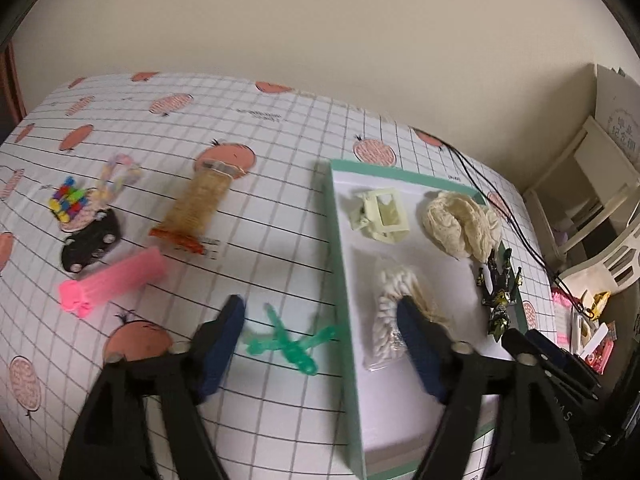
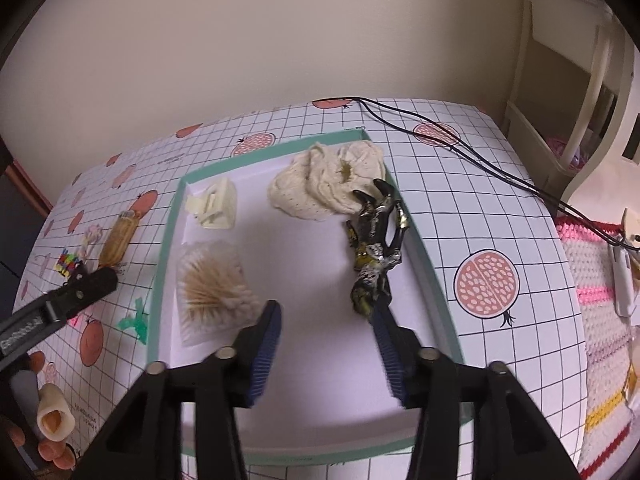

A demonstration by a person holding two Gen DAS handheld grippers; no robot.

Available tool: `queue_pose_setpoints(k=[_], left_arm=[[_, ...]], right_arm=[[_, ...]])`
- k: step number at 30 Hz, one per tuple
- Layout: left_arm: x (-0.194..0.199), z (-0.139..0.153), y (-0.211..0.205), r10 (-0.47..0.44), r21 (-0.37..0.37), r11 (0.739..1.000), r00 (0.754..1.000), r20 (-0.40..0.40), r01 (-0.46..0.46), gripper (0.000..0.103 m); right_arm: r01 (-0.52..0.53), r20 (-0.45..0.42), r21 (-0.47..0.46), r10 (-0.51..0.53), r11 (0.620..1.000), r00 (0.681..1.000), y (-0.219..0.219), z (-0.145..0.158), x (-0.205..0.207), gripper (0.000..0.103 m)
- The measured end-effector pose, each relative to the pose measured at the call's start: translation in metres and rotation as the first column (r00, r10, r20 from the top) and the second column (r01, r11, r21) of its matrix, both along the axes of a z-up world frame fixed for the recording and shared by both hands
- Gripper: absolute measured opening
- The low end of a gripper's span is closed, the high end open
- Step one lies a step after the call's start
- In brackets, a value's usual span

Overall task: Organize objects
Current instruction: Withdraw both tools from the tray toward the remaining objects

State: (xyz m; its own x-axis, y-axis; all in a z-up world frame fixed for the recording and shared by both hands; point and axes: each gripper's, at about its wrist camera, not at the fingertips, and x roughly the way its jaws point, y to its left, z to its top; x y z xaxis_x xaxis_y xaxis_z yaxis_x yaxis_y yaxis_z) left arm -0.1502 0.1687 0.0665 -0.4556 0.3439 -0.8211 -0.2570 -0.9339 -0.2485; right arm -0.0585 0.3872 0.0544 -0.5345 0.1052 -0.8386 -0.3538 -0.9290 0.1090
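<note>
Gridded tablecloth (image 1: 280, 216) with pomegranate print, over a table set against a plain cream wall (image 1: 320, 20).

Nearest, left gripper (image 1: 322, 320): jaws spread wide, nothing between them, poised over the tray's left rim, with one finger over the cloth and the other over the tray interior. Green plastic clip (image 1: 288, 340) flat on the cloth between those fingers, just outside the tray. Right gripper (image 2: 326, 322): jaws likewise wide apart, nothing clamped, low over the tray's near half; right fingertip close against the lower end of the black-and-gold claw clip (image 2: 374, 248); contact not determinable.

Mint-edged tray (image 2: 160, 264) with white floor, holding: bag of toothpicks (image 2: 212, 288) at near left; black-and-gold claw clip leaning along the right rim; pale yellow claw clip (image 2: 214, 202) at far left; cream scrunchie (image 2: 324, 184) at far right, touching the claw clip's upper end.

Left of tray, on the cloth, well apart from it: pink ribbed piece (image 1: 112, 284); black oval clip (image 1: 90, 246) beyond it; multicoloured bead piece (image 1: 68, 200) and a pastel braided band (image 1: 116, 176) further back; tan netted pouch with orange base (image 1: 200, 208) alongside.

Farthest: two black cables (image 2: 460, 144) trailing across the cloth's right corner; cream shelving (image 2: 568, 80) beyond the table edge.
</note>
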Motion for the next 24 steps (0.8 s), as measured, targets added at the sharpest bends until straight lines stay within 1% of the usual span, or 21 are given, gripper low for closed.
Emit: queue_pose_setpoints(k=[1,3,5,7,8,10,12,14,17,20,24], left_arm=[[0.001,0.001,-0.004,0.005,0.003,1.000,1.000,-0.004,-0.005,0.084],[0.003,0.003,-0.011,0.017,0.006,1.000,1.000,-0.006,-0.017,0.090],[0.004,0.005,-0.016,0.025,0.004,1.000,1.000,-0.012,-0.025,0.091],[0.005,0.006,-0.019,0.030,-0.007,1.000,0.999,-0.019,-0.030,0.094],[0.006,0.007,-0.021,0.034,-0.013,0.999,0.999,-0.025,-0.034,0.100],[0.008,0.007,-0.025,0.039,-0.009,0.999,0.999,-0.032,-0.040,0.101],[0.008,0.008,-0.029,0.044,-0.002,0.999,0.999,-0.027,-0.045,0.102],[0.009,0.008,-0.032,0.043,0.005,0.999,0.999,-0.024,-0.043,0.103],[0.009,0.008,-0.038,0.050,0.012,0.999,0.998,-0.029,-0.050,0.103],[0.007,0.006,-0.043,0.060,0.021,0.998,0.998,-0.019,-0.060,0.103],[0.006,0.002,-0.046,0.059,0.015,0.998,0.998,-0.009,-0.059,0.103]], right_arm=[[-0.003,0.000,-0.001,0.003,1.000,1.000,-0.002,0.000,0.001,0.060],[-0.009,0.001,0.005,0.009,1.000,1.000,-0.006,0.002,0.002,0.062],[-0.013,0.000,0.008,0.013,1.000,1.000,-0.009,0.003,0.002,0.066],[-0.012,0.002,0.006,0.012,1.000,1.000,-0.010,0.003,0.003,0.071],[-0.010,0.006,0.006,0.010,1.000,1.000,-0.012,0.003,0.002,0.074],[-0.010,0.009,0.010,0.010,1.000,1.000,-0.013,0.003,0.002,0.079],[-0.014,0.008,0.012,0.014,1.000,1.000,-0.015,0.003,0.002,0.091],[-0.018,0.011,0.019,0.017,1.000,1.000,-0.017,0.003,0.002,0.097],[-0.009,0.013,0.021,0.009,1.000,1.000,-0.018,0.002,0.002,0.103],[0.000,0.011,0.023,0.000,1.000,1.000,-0.018,0.001,0.003,0.103],[0.006,0.007,0.021,-0.006,1.000,1.000,-0.019,0.002,0.004,0.103]])
